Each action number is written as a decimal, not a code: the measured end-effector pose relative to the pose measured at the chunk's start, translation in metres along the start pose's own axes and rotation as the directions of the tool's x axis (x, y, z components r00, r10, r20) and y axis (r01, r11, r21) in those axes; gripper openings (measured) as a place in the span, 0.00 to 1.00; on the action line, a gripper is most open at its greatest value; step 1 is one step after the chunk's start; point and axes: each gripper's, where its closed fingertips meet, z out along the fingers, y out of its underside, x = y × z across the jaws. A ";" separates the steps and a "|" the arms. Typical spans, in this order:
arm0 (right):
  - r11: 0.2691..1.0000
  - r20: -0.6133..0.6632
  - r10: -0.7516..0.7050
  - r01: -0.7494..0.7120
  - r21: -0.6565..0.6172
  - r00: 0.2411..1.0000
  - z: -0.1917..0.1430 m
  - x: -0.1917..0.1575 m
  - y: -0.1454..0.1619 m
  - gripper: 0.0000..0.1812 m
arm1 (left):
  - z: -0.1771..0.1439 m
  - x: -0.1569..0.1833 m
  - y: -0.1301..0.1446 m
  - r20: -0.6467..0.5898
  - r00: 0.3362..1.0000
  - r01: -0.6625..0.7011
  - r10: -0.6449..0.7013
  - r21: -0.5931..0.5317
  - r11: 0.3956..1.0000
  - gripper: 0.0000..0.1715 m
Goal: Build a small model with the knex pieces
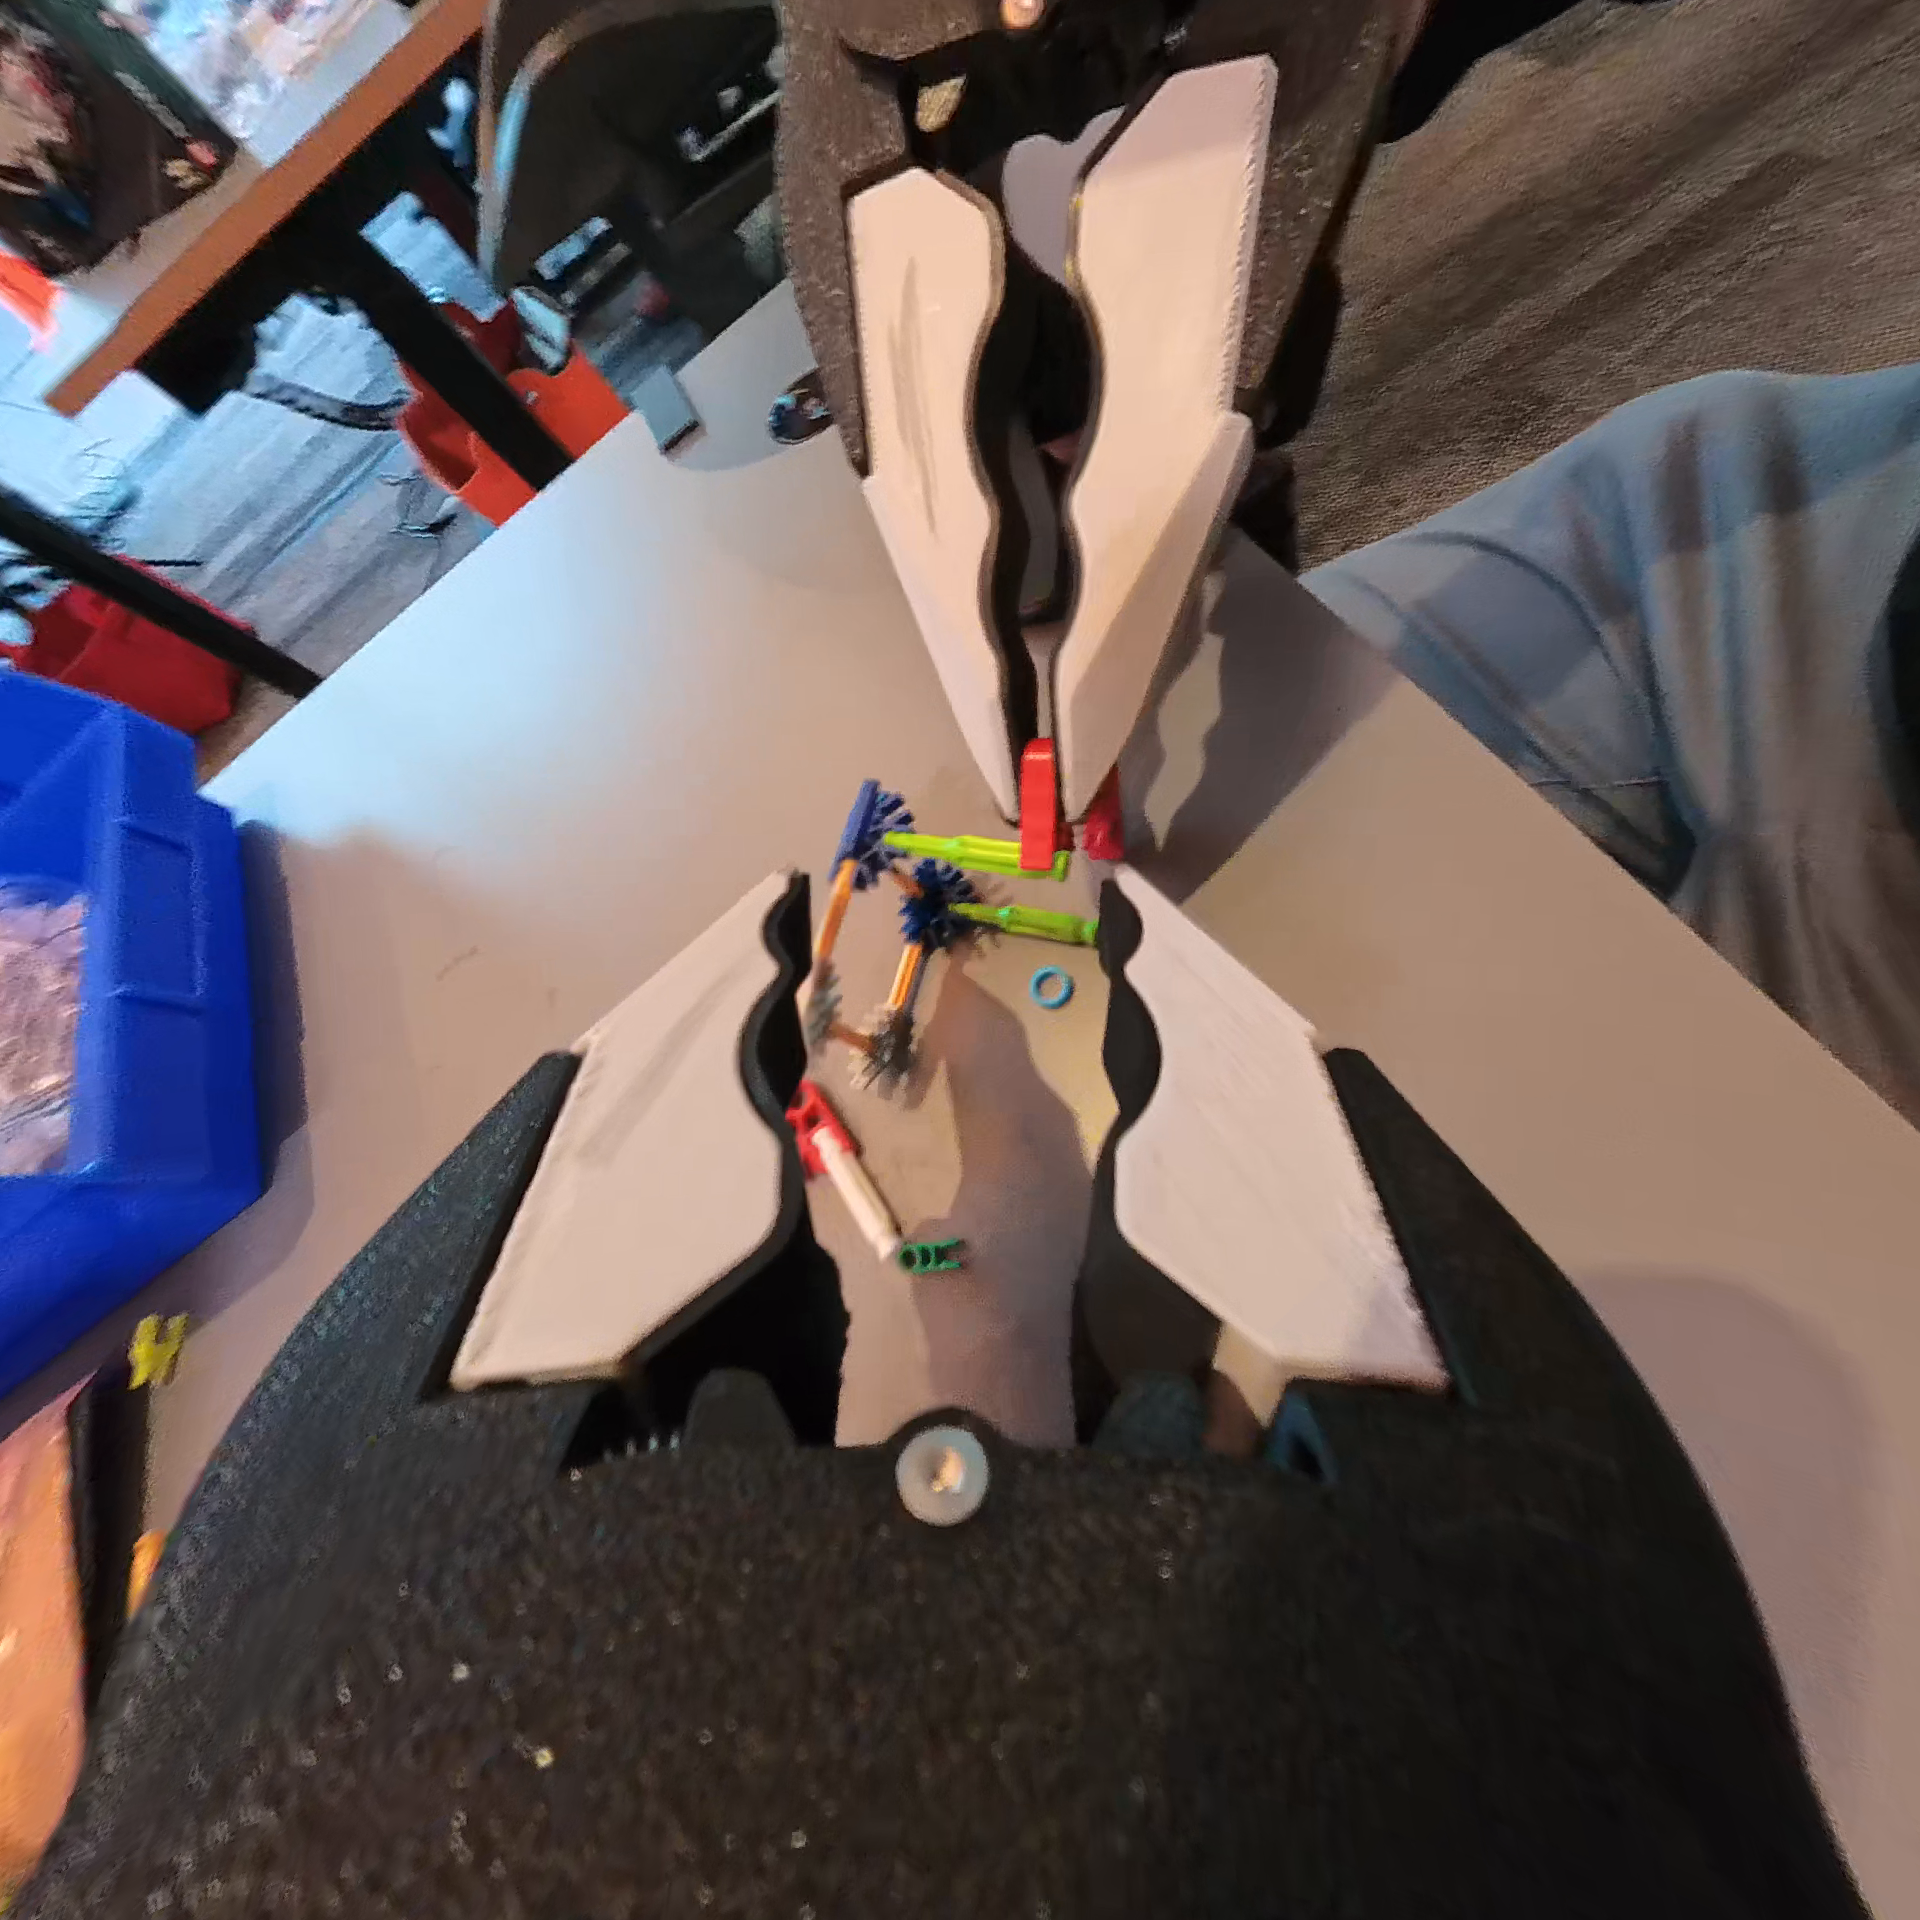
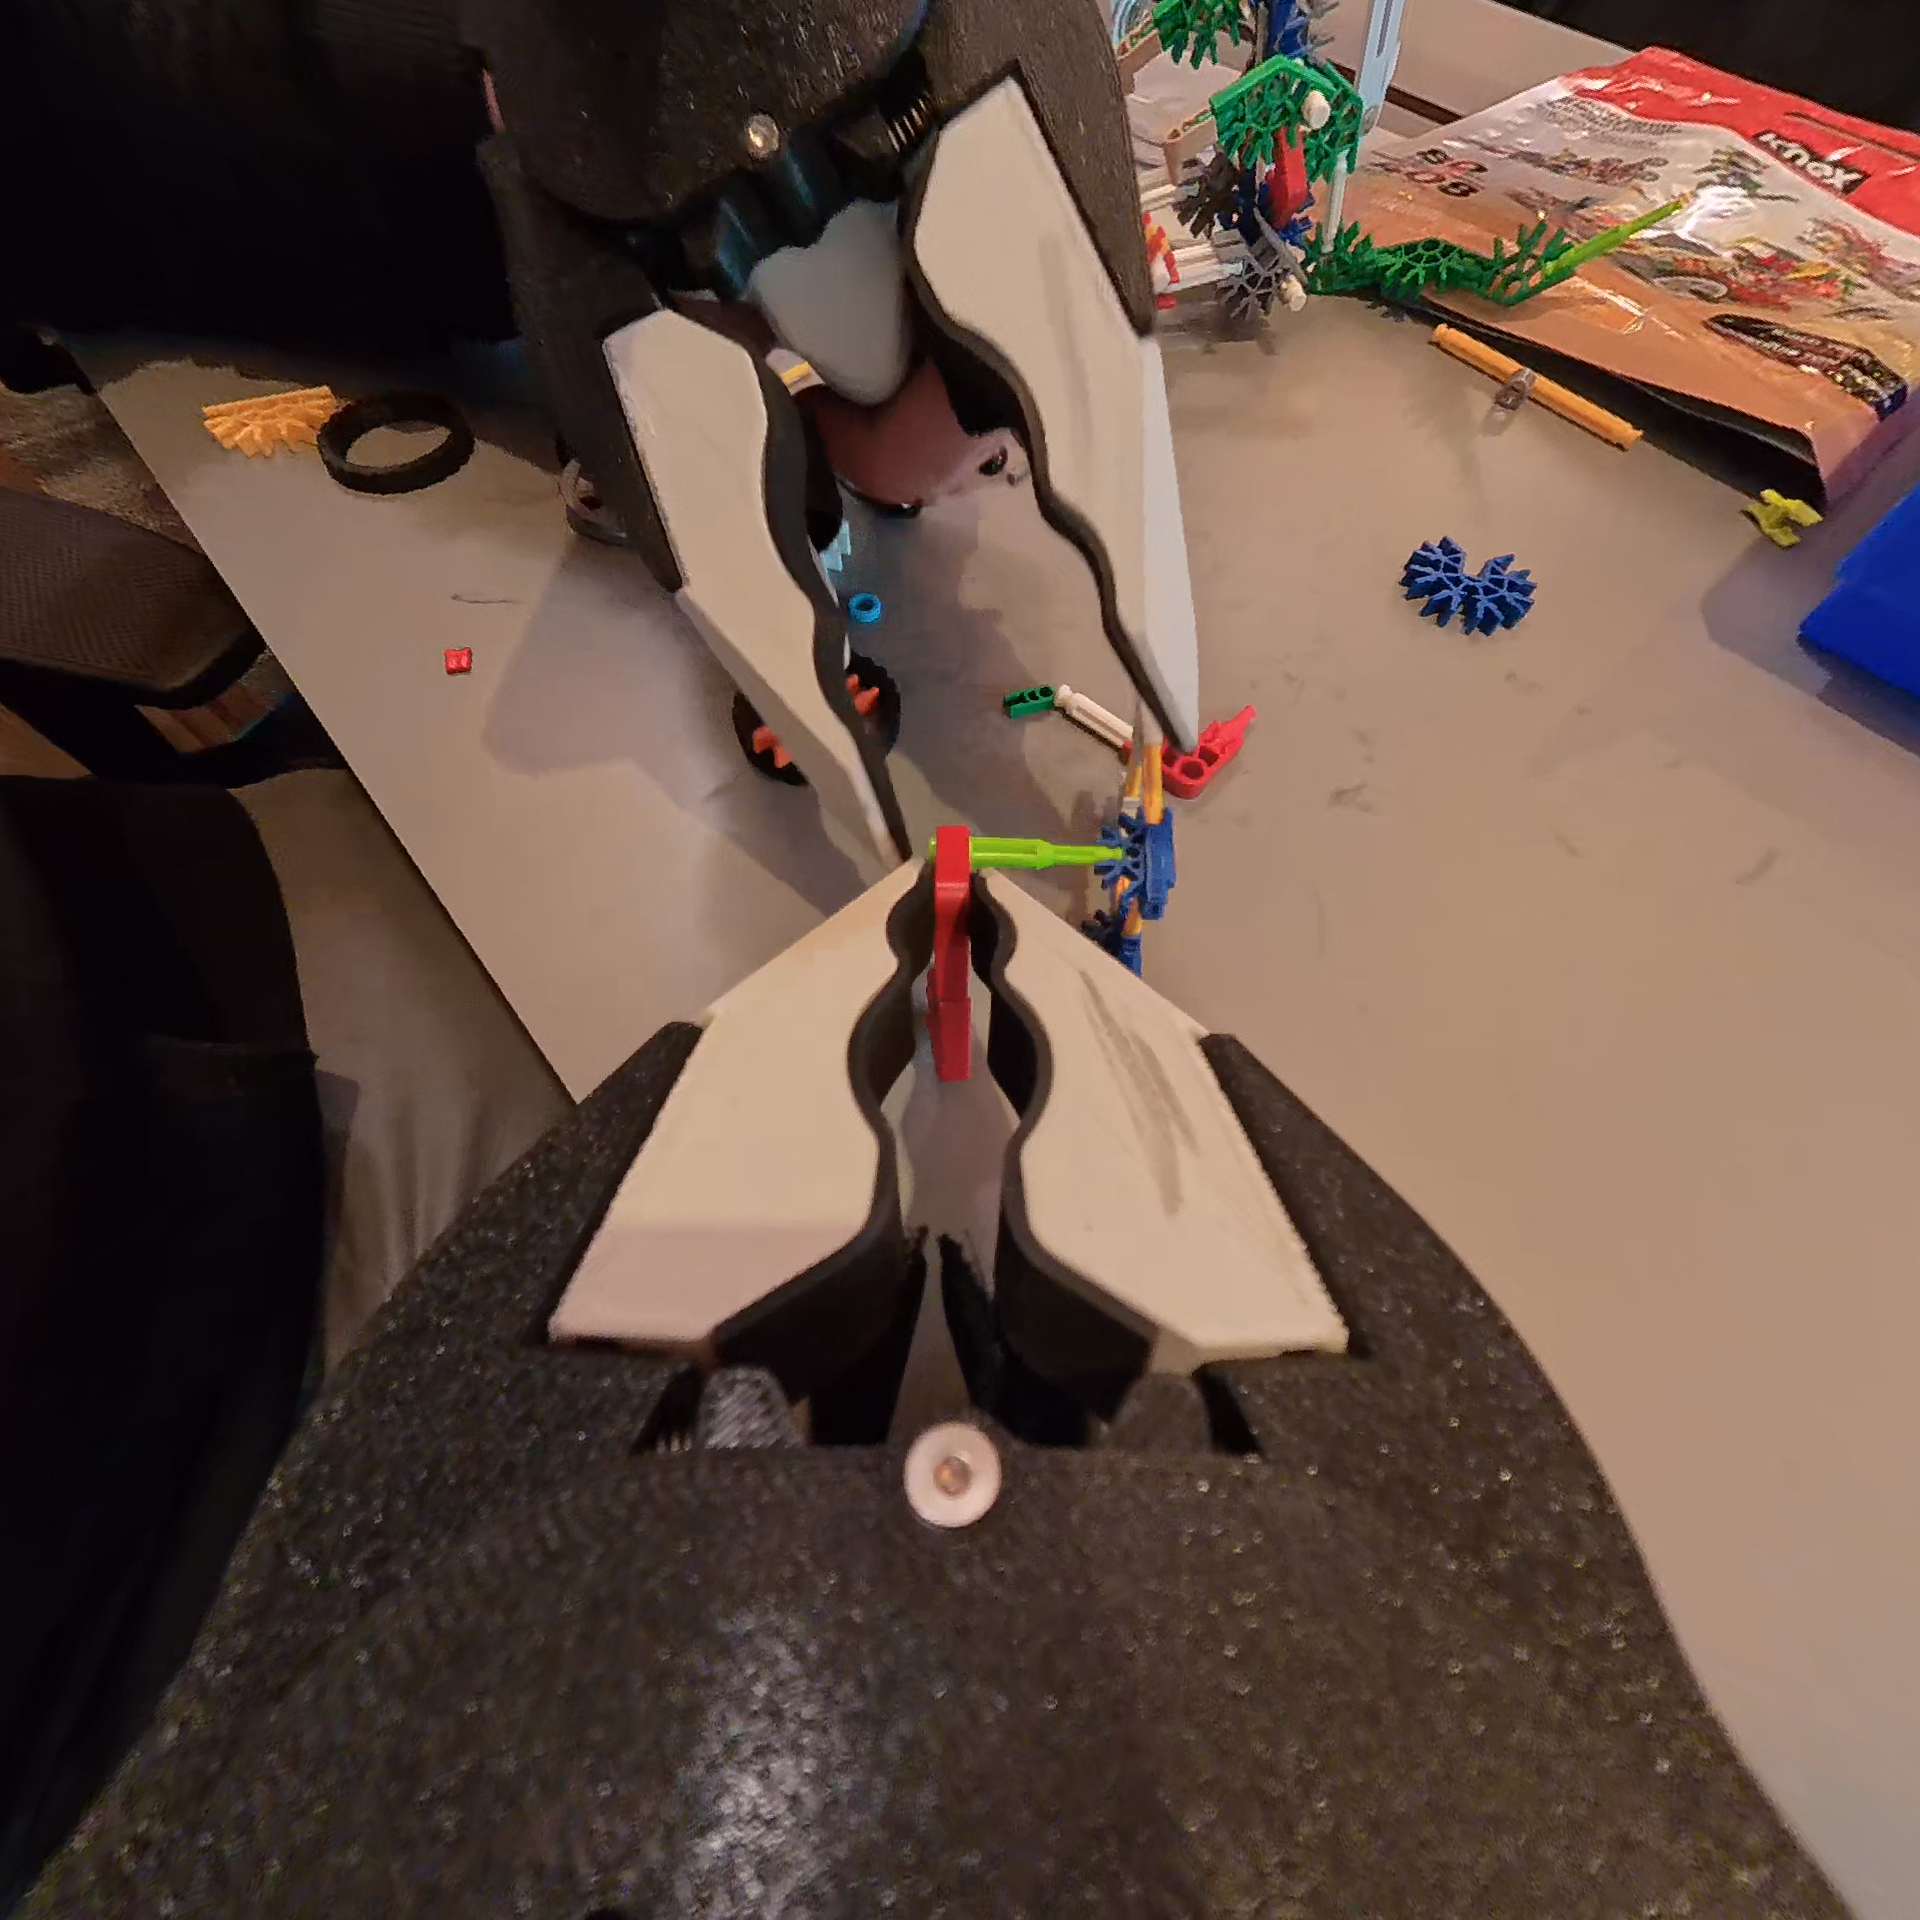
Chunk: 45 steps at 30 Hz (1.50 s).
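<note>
A small rod-and-connector assembly (image 1: 894, 935) stands on the grey table (image 1: 520, 727). It has blue snowflake connectors, orange rods, grey connectors and two lime-green rods. My right gripper (image 2: 951, 878) is shut on a red connector (image 2: 951, 935), which sits on the end of the upper green rod (image 2: 1023, 854). In the left wrist view the right gripper (image 1: 1039, 805) reaches in from the top with the red connector (image 1: 1037, 800). My left gripper (image 1: 951, 904) is open and empty, its fingers either side of the assembly. In the right wrist view the left gripper (image 2: 1039, 790) comes down from above.
Loose on the table are a red connector on a white rod (image 1: 847, 1169), a green clip (image 1: 930, 1257), a blue ring (image 1: 1051, 985) and a blue connector (image 2: 1467, 587). A blue bin (image 1: 104, 987) stands left. A built model (image 2: 1278, 156), a parts bag (image 2: 1662, 260) and a black tyre (image 2: 395, 442) lie farther off. Less than 4 cm separates the two grippers' tips. The left tips stand about 8 centimetres off the green clip (image 1: 930, 1257). My right wrist view (image 2: 1028, 699) looks at it from another angle.
</note>
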 end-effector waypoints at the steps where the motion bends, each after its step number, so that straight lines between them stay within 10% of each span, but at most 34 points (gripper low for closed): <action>1: 1.000 0.002 0.001 -0.001 0.000 1.000 0.000 0.000 0.000 0.02 | -0.004 -0.004 0.000 0.037 0.999 -0.003 0.003 0.004 1.000 0.30; 10: 1.000 0.017 0.001 -0.001 0.002 1.000 0.000 -0.002 0.000 0.02 | 0.002 0.012 0.004 -0.004 0.999 -0.033 0.033 -0.034 0.999 0.04; 45: 1.000 0.041 -0.017 0.016 0.009 0.999 -0.001 -0.006 0.001 0.03 | -0.001 0.020 -0.002 -0.142 0.990 -0.012 0.023 0.079 0.997 0.06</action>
